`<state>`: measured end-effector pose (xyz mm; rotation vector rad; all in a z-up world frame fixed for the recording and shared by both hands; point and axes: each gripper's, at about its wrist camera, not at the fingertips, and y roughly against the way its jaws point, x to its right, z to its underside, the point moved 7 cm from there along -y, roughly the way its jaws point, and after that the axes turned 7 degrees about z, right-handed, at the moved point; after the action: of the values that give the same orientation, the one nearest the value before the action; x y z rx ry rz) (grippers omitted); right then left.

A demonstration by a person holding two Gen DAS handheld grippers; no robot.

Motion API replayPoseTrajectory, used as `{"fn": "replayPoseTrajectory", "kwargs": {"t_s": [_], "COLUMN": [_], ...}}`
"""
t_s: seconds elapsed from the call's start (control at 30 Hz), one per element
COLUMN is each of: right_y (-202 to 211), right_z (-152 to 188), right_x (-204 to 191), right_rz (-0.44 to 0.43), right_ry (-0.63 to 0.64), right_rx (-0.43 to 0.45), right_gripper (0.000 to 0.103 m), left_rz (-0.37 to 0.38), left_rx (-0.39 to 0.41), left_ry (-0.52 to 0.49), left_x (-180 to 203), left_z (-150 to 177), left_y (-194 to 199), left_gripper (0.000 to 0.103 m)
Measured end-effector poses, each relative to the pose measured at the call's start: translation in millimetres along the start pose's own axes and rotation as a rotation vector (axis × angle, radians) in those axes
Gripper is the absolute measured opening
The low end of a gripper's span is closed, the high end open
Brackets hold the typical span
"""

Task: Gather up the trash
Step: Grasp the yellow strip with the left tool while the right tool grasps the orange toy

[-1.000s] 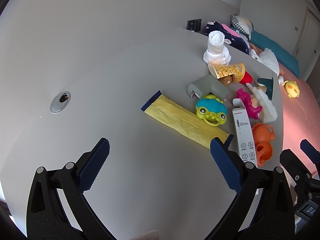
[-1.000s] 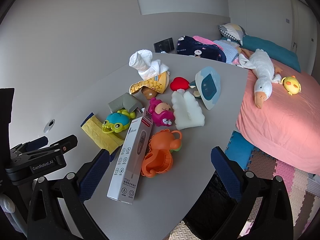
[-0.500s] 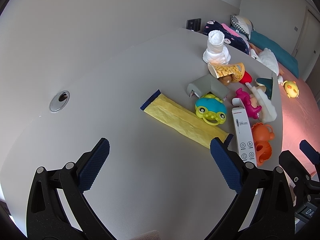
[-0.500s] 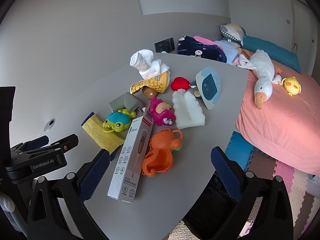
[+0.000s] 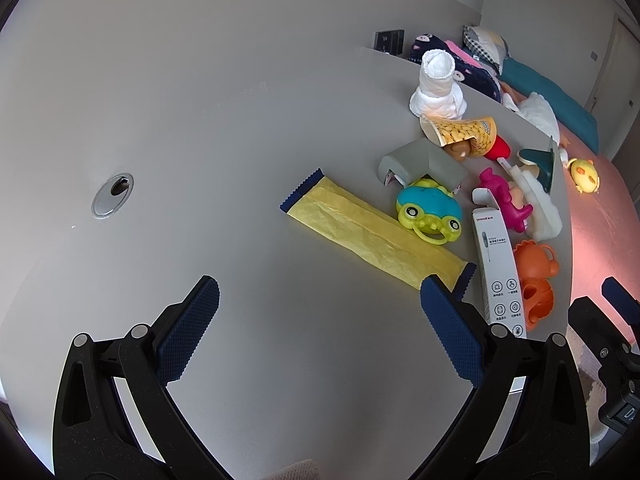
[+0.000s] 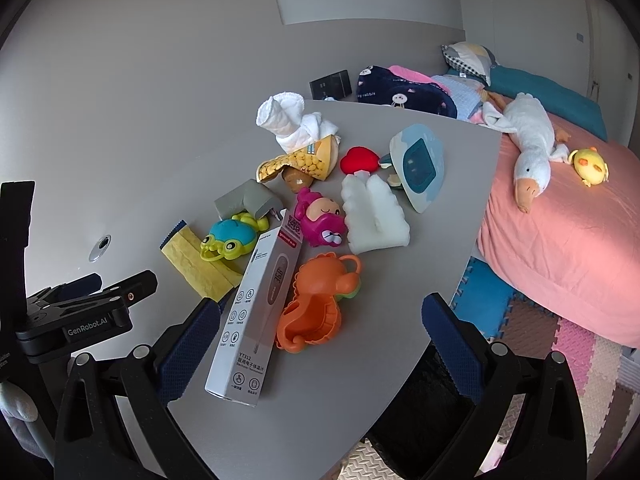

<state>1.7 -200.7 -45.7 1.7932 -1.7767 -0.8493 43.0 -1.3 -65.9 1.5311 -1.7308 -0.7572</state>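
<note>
A flat yellow wrapper (image 5: pixel 372 236) with blue ends lies on the grey table (image 5: pixel 240 140); it also shows in the right wrist view (image 6: pixel 196 268). A white thermometer box (image 6: pixel 260 308) lies beside it, also in the left wrist view (image 5: pixel 498 272). A corn-print paper cup (image 6: pixel 300 160) lies tipped over. My left gripper (image 5: pixel 320 312) is open and empty above the table, just short of the wrapper. My right gripper (image 6: pixel 320 332) is open and empty, over the box and the orange toy (image 6: pixel 316 304).
Toys crowd the table: a blue-green frog (image 6: pixel 230 238), a pink monkey (image 6: pixel 320 216), a rolled white cloth (image 6: pixel 288 124), a white foam piece (image 6: pixel 374 216), a grey corner guard (image 5: pixel 420 160). A cable hole (image 5: pixel 112 194) sits left. A pink bed (image 6: pixel 560 220) stands right.
Both grippers have drifted very slightly; the objects on the table have not moved.
</note>
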Motion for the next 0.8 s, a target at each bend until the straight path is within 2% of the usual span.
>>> {"fn": "replayPoseTrajectory", "kwargs": {"t_s": [0.23, 0.4, 0.63, 0.7, 0.8], "right_y": [-9, -17, -24, -26, -28], "right_z": [-6, -8, -9, -9, -10], "right_x": [15, 27, 38, 39, 38], "right_rz": [-0.023, 0.001, 0.006, 0.005, 0.001], "right_ry": [-0.047, -0.061, -0.077, -0.075, -0.064], "right_rx": [0.001, 0.0, 0.0, -0.002, -0.002], "right_gripper": [0.1, 0.1, 0.1, 0.1, 0.1], "left_rz": [0.044, 0.099, 0.056, 0.032, 0.037], "left_rx": [-0.006, -0.029, -0.043, -0.047, -0.041], "left_ry": [0.052, 0.078, 0.021, 0.012, 0.017], "left_x": [5, 19, 36, 36, 31], "left_z": [-2, -5, -12, -14, -19], "left_y": [-12, -25, -46, -52, -58], "left_gripper": [0.097, 0.097, 0.097, 0.095, 0.089]}}
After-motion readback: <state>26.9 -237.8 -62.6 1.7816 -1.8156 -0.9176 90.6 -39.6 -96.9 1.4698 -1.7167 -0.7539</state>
